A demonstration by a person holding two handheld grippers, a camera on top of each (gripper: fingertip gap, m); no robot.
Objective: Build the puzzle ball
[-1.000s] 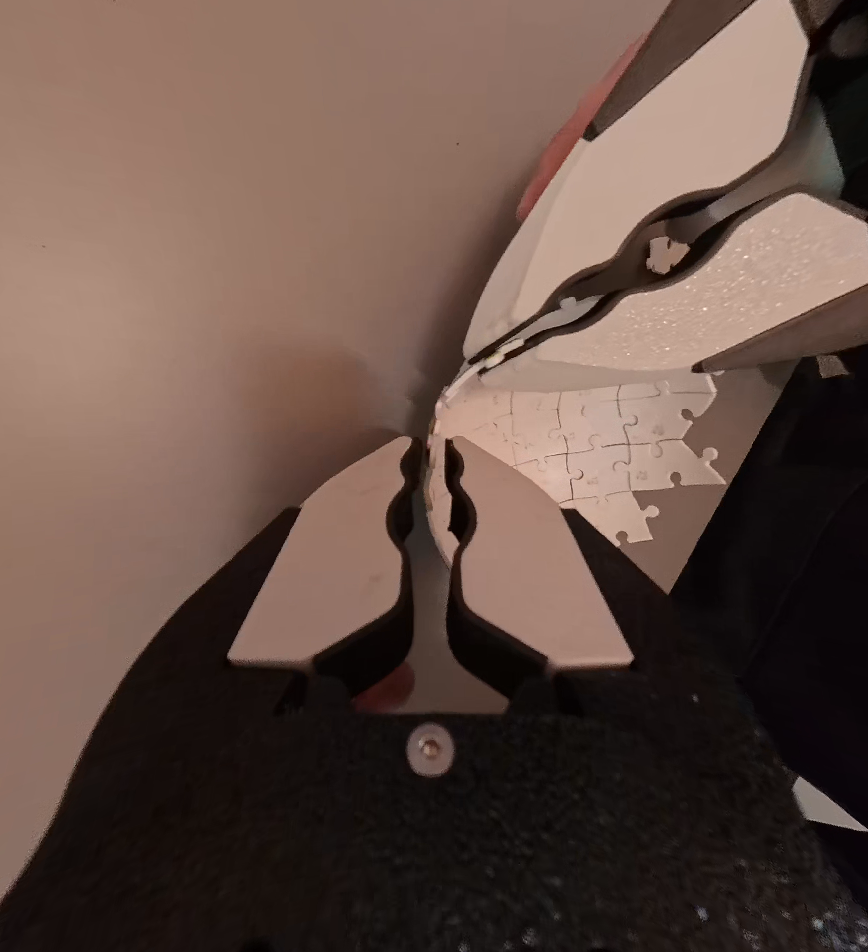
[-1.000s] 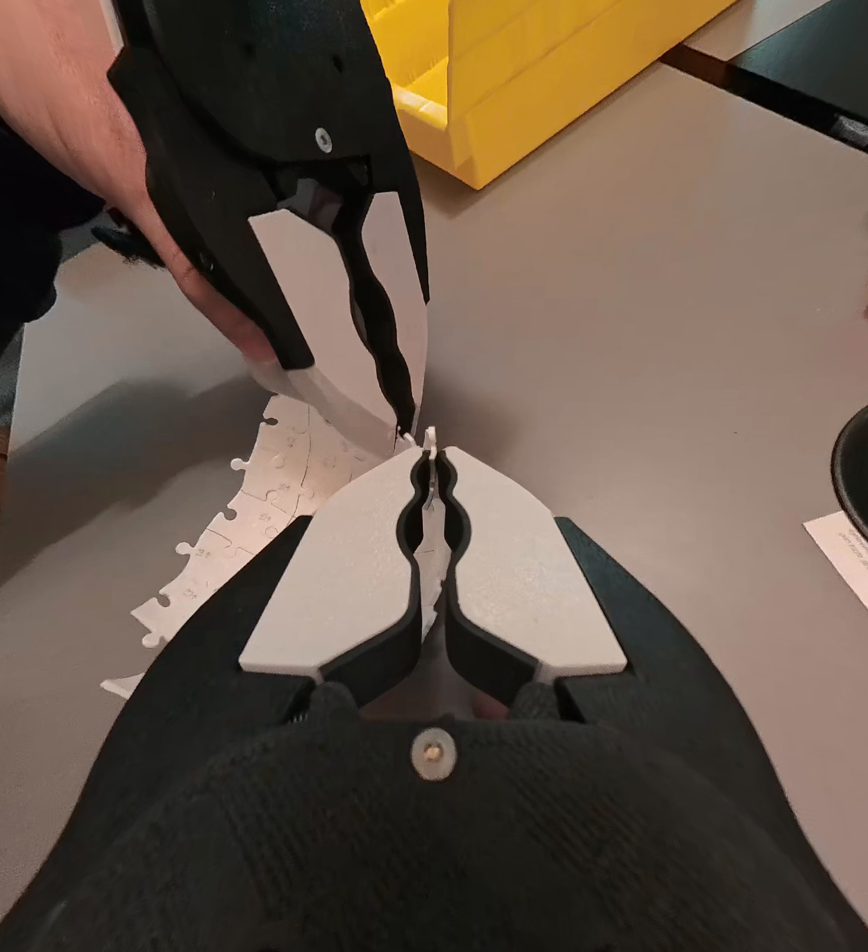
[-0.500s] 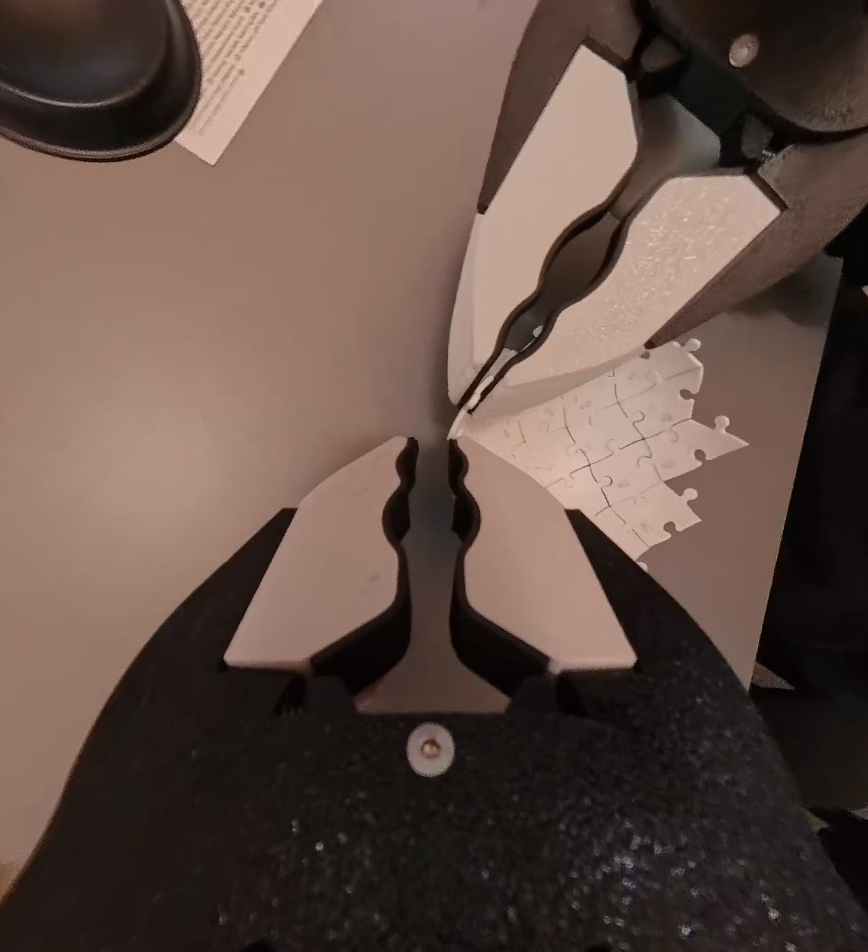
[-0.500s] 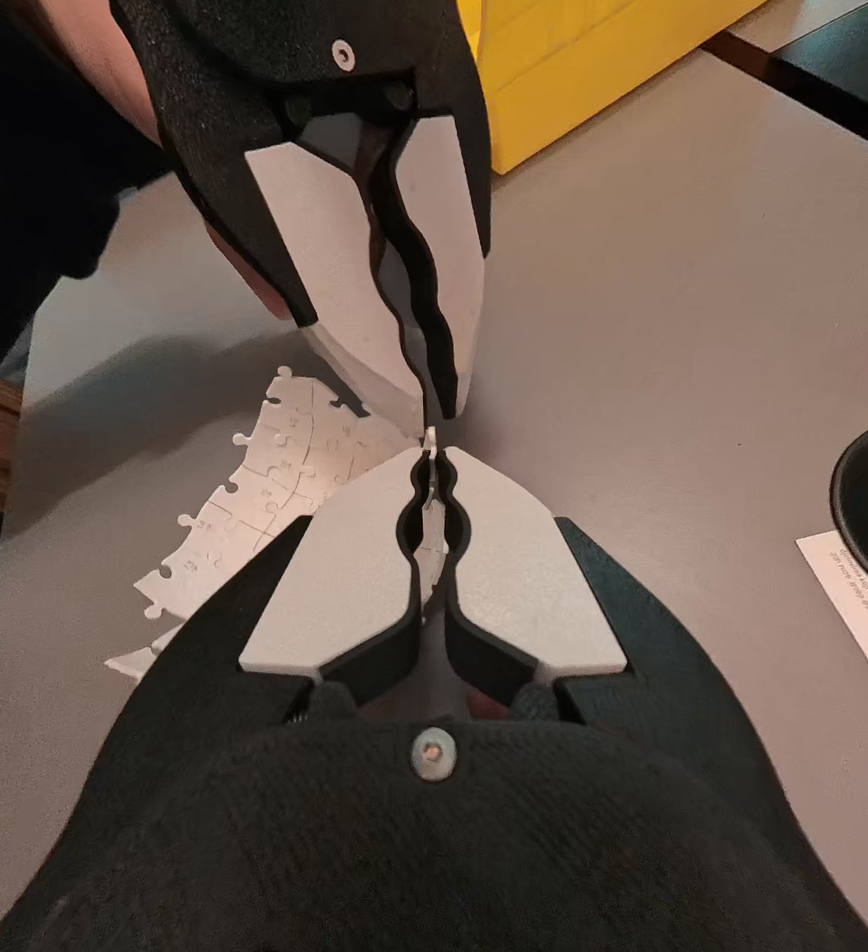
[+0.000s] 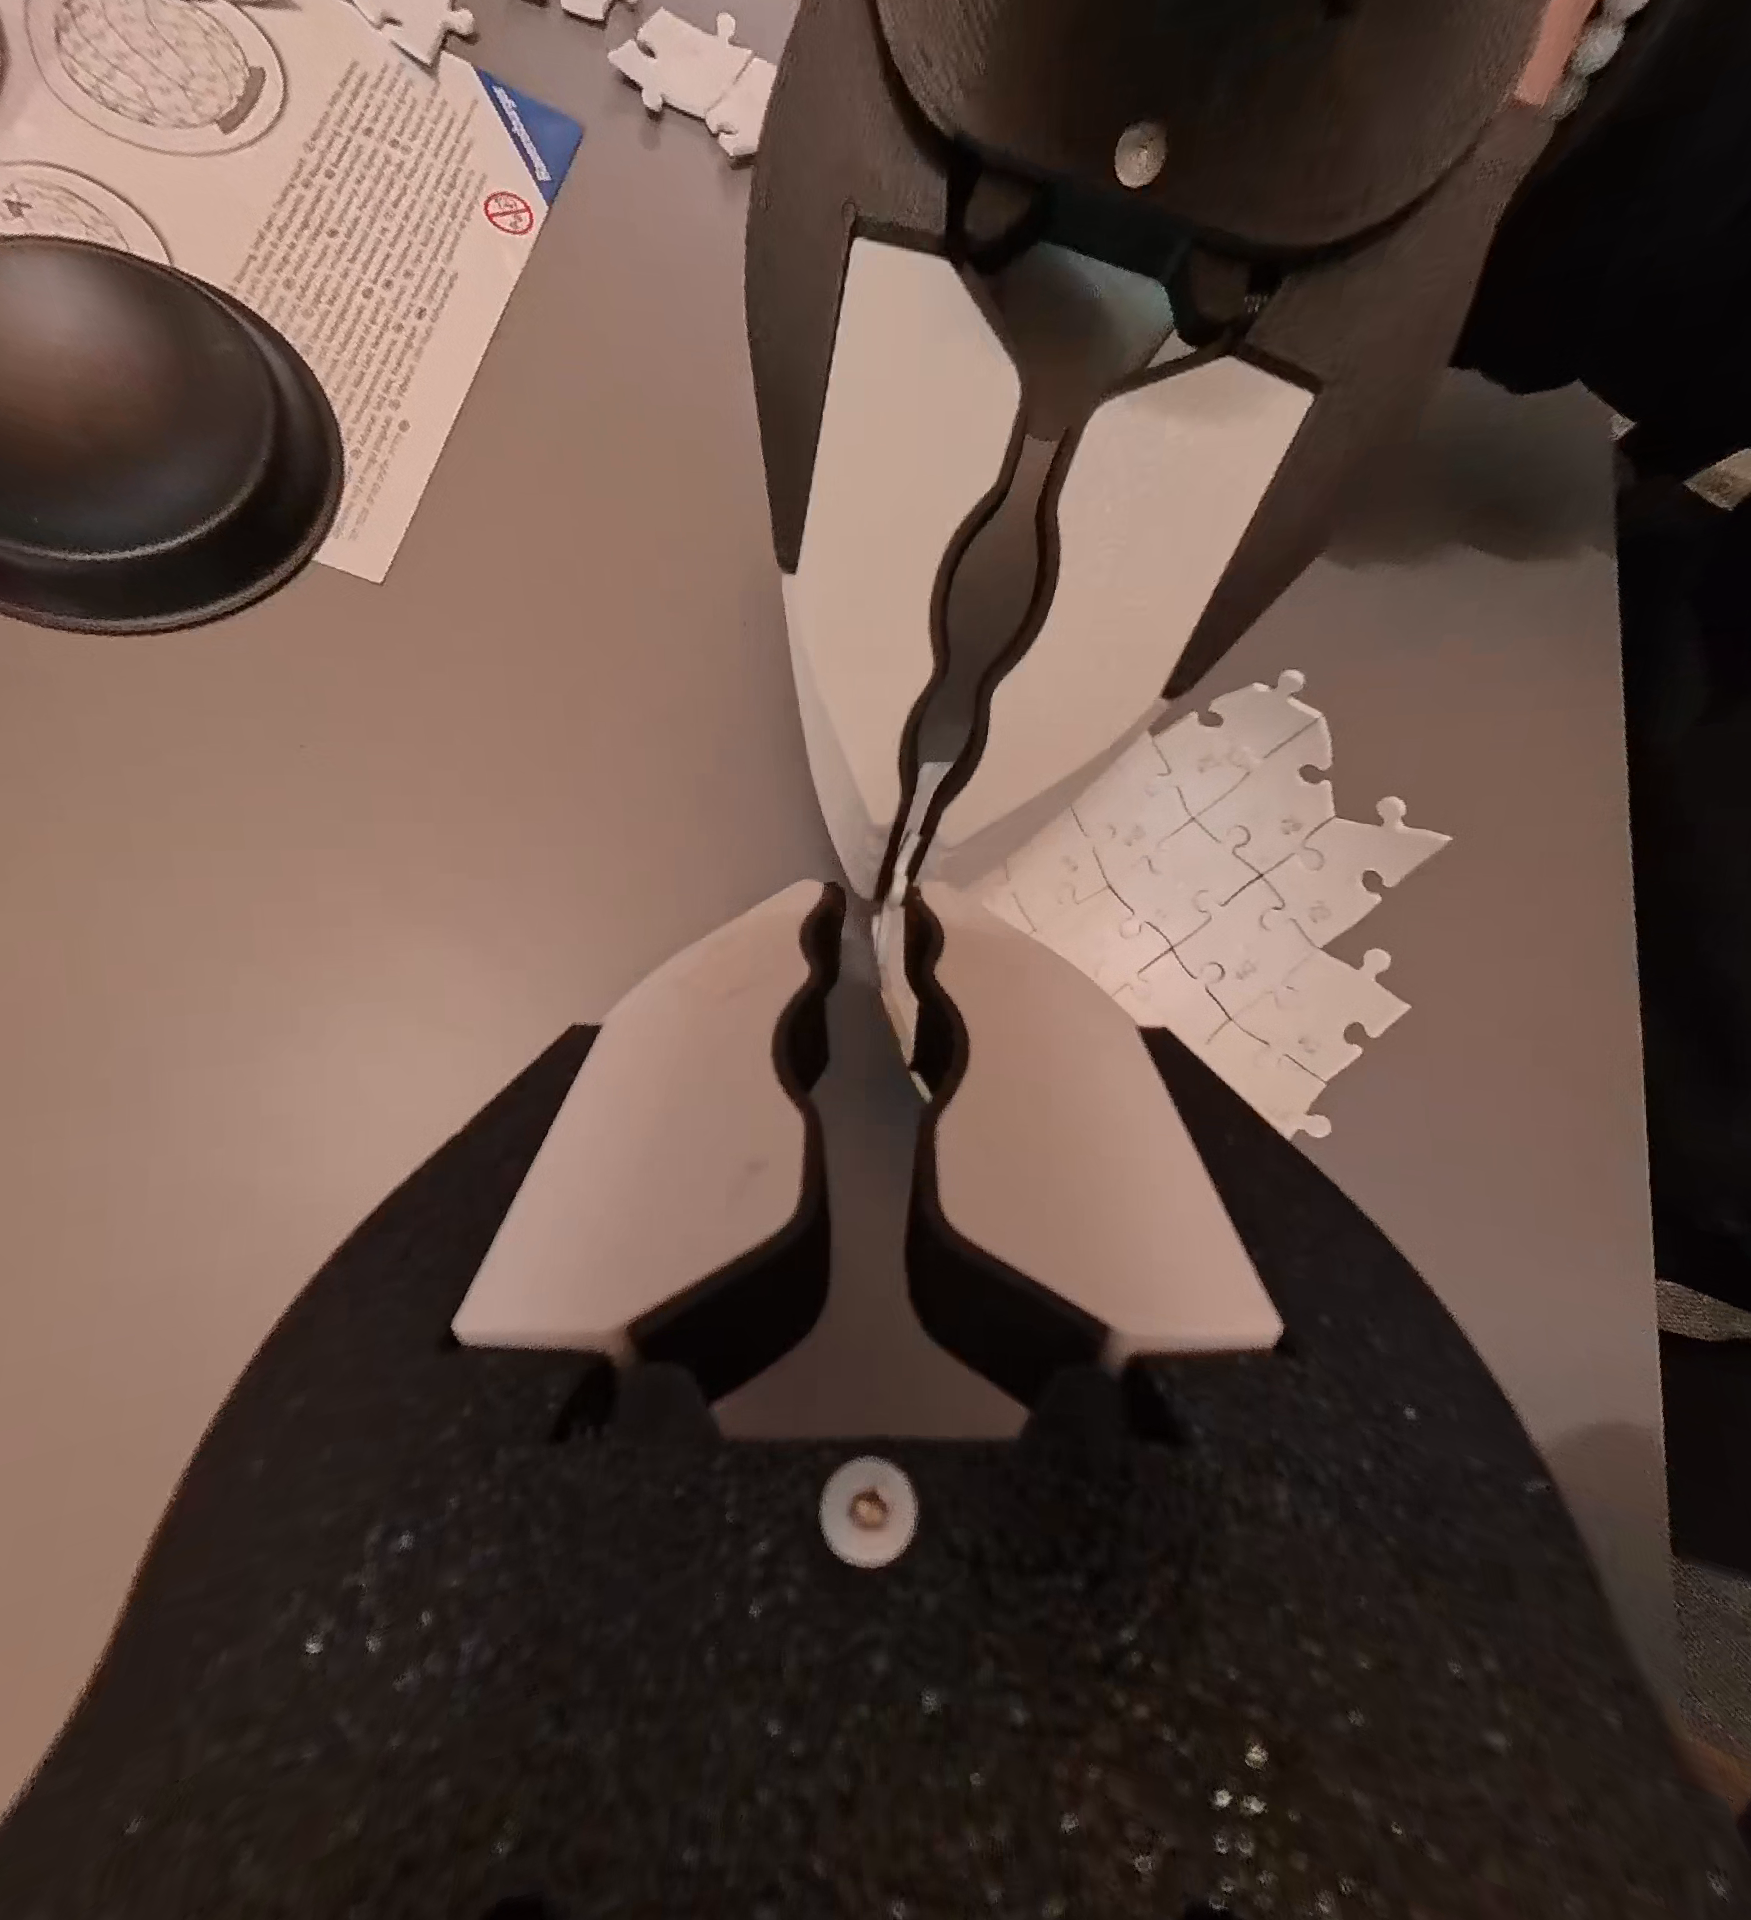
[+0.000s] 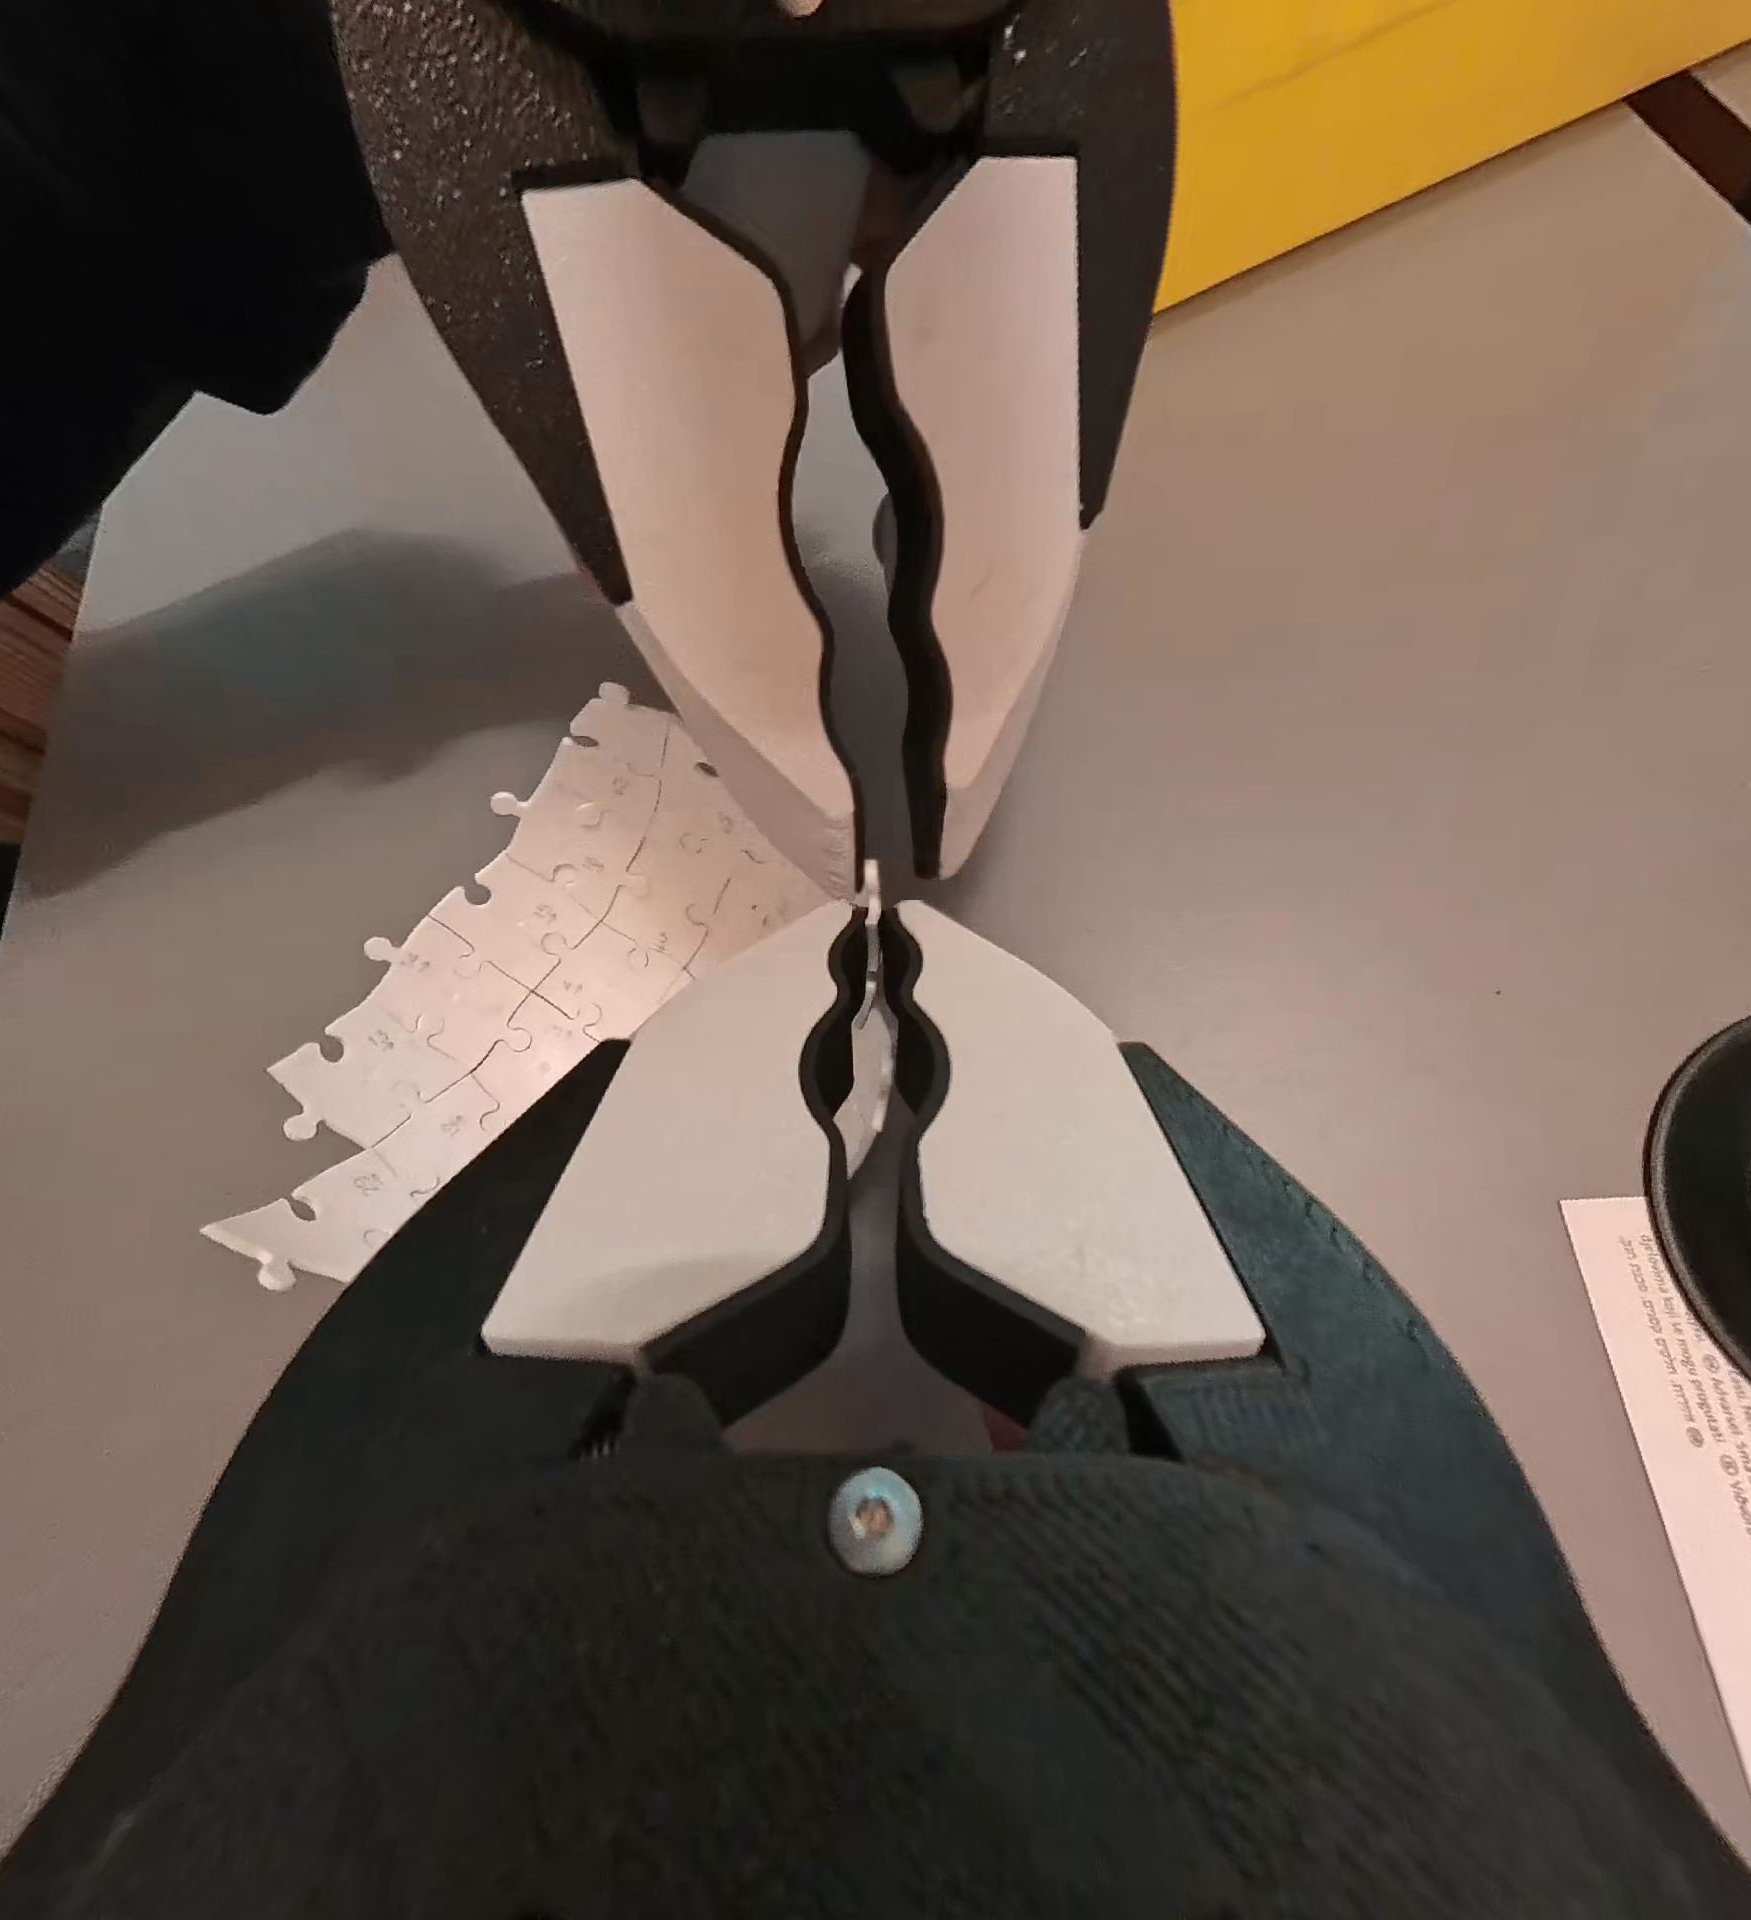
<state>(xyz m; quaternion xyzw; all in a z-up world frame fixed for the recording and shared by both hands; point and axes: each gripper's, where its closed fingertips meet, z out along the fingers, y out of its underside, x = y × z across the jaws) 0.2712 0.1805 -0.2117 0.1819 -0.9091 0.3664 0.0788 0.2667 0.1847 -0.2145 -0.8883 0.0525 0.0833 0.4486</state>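
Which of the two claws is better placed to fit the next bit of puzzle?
The right gripper, probably: it pinches the assembled puzzle sheet at its edge. The left gripper is open and holds nothing.

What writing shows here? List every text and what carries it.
White paper instruction sheet: printed lines beside drawings, too small to read.
Blue patch on its corner: white wording, blurred.
Joined white puzzle pieces: one small mark apiece, too blurred to quote.
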